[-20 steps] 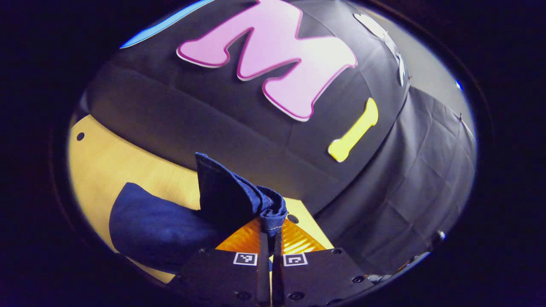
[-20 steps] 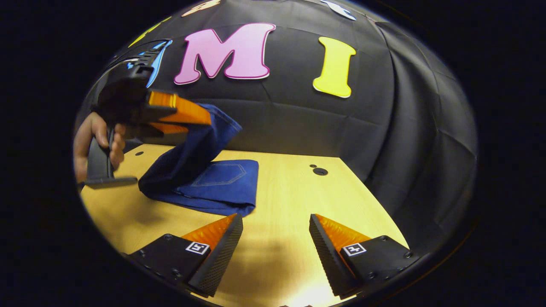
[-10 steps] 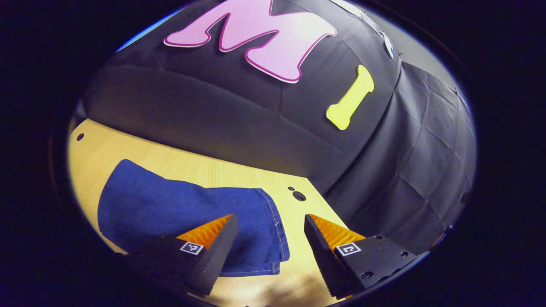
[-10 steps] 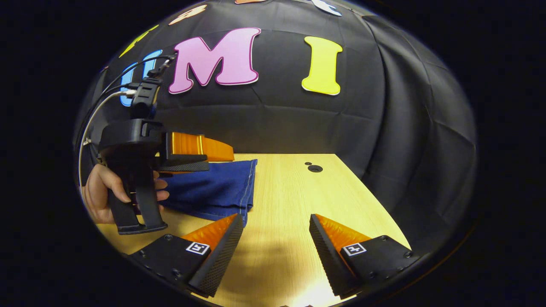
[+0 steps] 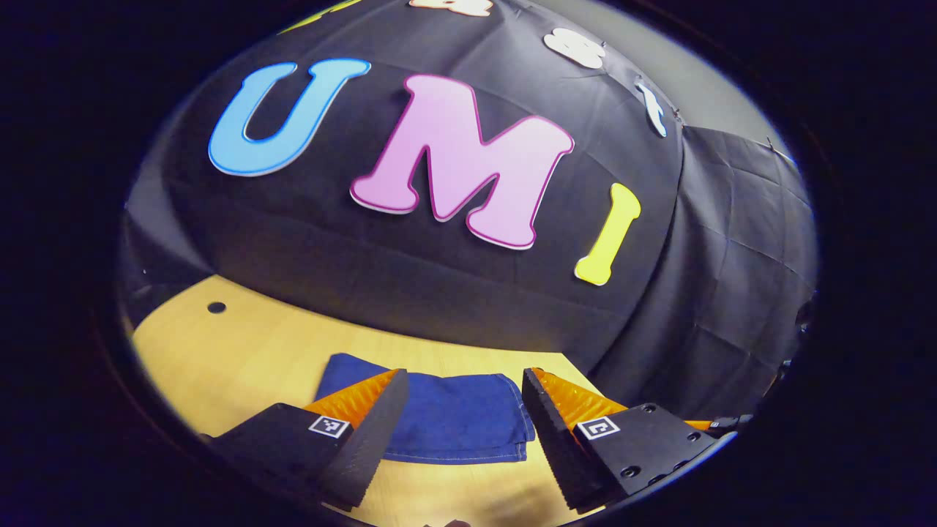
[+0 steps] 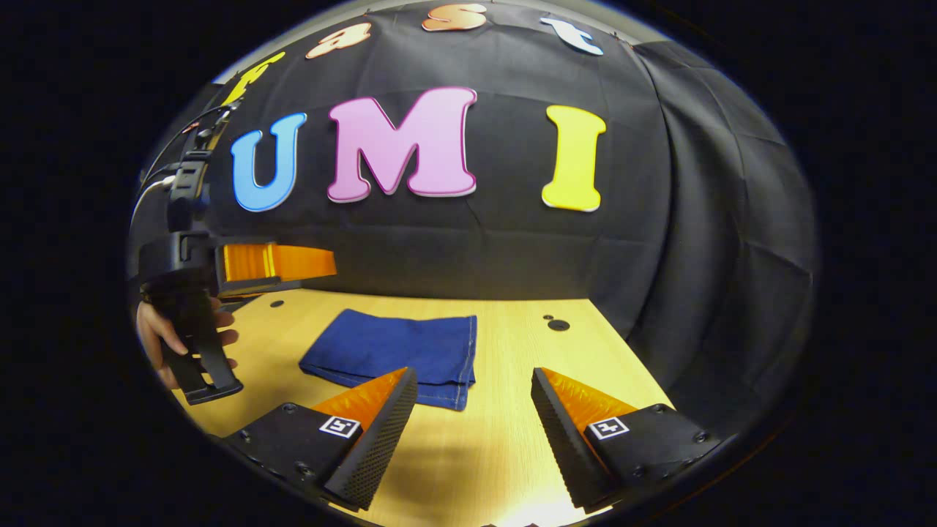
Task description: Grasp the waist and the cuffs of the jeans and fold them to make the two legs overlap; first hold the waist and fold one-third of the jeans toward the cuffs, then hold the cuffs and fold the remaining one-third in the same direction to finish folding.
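- A second ago the left gripper (image 5: 457, 399) held a bunch of the jeans (image 6: 395, 353) up in the air. Now it has let go and pulled back, and the jeans lie flat.
- The jeans are a small folded pack on the surface (image 6: 505, 410), near the back wall.
- The left gripper's jaws are spread wide with nothing in them. In the left gripper view the jeans (image 5: 454, 417) lie just ahead, seen between the two jaws.
- The right gripper (image 6: 474, 399) also has its jaws spread and empty. The jeans lie ahead of it and a bit to its left.
- In the right gripper view a hand (image 6: 157, 333) holds the left gripper (image 6: 278, 262) up, left of the pack.
- The pack's long side runs left to right.
- The folding looks done. Both grippers are close, and the left one looks nearer.
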